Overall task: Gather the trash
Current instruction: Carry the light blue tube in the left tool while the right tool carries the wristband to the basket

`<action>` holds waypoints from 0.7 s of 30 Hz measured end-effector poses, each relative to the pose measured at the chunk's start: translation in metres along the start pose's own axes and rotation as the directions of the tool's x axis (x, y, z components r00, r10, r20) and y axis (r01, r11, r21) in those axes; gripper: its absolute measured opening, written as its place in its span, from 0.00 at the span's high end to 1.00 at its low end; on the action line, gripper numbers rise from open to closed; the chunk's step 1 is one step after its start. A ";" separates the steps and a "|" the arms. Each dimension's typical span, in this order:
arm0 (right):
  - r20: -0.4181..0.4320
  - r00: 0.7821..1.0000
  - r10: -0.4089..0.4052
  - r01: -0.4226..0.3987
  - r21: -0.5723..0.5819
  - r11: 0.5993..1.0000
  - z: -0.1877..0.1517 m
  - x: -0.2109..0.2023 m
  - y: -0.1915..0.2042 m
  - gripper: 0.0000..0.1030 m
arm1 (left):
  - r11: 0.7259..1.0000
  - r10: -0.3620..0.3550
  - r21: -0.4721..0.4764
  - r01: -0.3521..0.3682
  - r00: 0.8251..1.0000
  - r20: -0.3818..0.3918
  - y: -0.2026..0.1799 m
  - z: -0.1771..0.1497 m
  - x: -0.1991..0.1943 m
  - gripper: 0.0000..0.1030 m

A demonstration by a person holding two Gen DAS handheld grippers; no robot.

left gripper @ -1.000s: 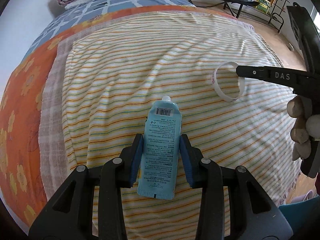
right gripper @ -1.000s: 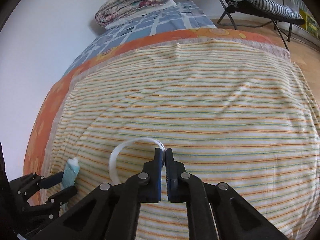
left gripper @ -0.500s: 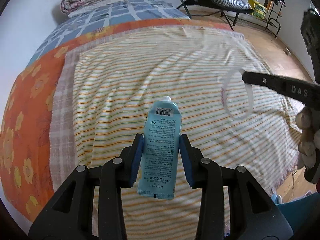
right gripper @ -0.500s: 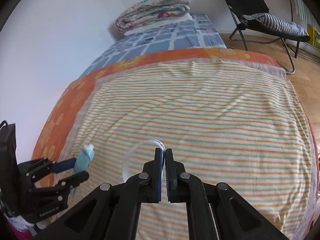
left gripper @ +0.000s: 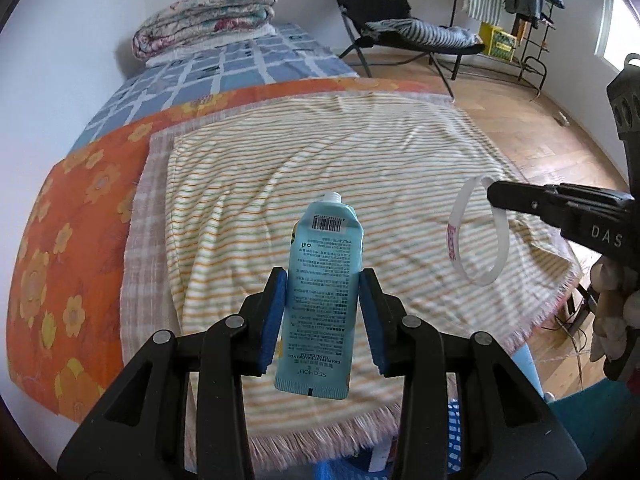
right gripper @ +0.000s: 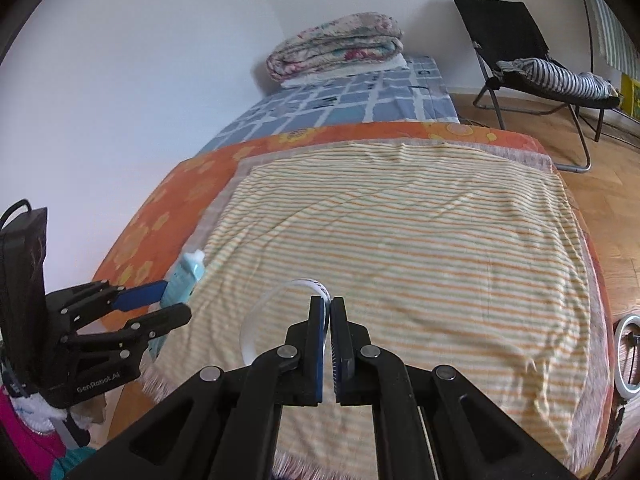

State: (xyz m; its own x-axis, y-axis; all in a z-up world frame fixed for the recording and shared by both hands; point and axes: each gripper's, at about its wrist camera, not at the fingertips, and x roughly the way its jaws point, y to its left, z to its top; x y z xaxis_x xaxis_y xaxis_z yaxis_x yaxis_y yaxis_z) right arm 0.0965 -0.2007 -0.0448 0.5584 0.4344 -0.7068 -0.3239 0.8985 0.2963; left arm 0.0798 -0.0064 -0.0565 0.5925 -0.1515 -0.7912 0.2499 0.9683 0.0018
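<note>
My left gripper (left gripper: 323, 284) is shut on a light blue hand-cream tube (left gripper: 324, 276), nozzle pointing away, held in the air above the near end of the striped blanket (left gripper: 320, 160). The same tube (right gripper: 185, 276) shows in the right wrist view, clamped in the left gripper (right gripper: 172, 300) at the left. My right gripper (right gripper: 330, 304) is shut on a thin white plastic ring (right gripper: 260, 320), which hangs to the left of its fingers. From the left wrist view the ring (left gripper: 476, 232) dangles from the right gripper (left gripper: 494, 198) at the right, above the blanket's corner.
The bed carries an orange flowered sheet (left gripper: 60, 220), a blue checked cover (left gripper: 224, 68) and a folded quilt (left gripper: 204, 16) at the far end. A black folding chair (left gripper: 400, 28) and a drying rack (left gripper: 516, 4) stand on the wooden floor. Something blue (left gripper: 452, 432) lies below the bed's fringe.
Both grippers have lifted and pulled back from the bed, carrying the tube and the ring. The bed's near fringe and the floor beyond have come into view.
</note>
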 end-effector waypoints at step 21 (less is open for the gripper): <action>-0.066 0.997 0.050 -0.058 -0.112 0.992 -0.117 -0.048 0.042 0.99 | 0.997 -0.070 0.022 0.071 0.997 -0.028 -0.038 -0.099 -0.040 0.64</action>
State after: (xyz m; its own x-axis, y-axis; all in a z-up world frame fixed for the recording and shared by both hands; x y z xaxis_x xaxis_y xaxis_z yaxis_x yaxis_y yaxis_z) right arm -0.0333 -0.1916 -0.0732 0.4897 0.4740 -0.7318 -0.4387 0.8593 0.2630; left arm -0.0289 -0.0178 -0.0853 0.5515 -0.2136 -0.8063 0.3080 0.9505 -0.0411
